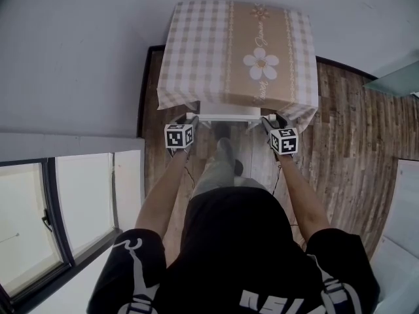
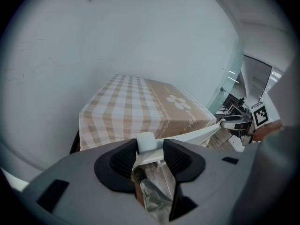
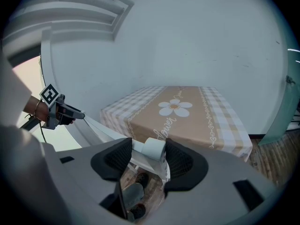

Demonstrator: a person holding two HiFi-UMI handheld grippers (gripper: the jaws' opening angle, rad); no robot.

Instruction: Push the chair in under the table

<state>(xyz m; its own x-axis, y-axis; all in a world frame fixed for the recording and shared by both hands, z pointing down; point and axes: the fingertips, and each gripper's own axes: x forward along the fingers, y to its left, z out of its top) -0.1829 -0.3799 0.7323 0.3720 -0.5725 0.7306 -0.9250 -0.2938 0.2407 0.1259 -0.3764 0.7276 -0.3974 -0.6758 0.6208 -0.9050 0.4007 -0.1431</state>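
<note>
Left tool (image 1: 192, 120), right tool (image 1: 270, 120) each clamp chair (image 1: 226, 117) backrest; table (image 1: 196, 51) just beyond.

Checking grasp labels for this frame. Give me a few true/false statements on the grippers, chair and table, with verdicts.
1. The left gripper is closed on a top corner of the chair. True.
2. The right gripper is empty. False: its jaws clamp the chair's other top corner.
3. The tablecloth is plain blue. False: it has beige checks and a flower print.
4. The floor is wood planks. True.
</note>
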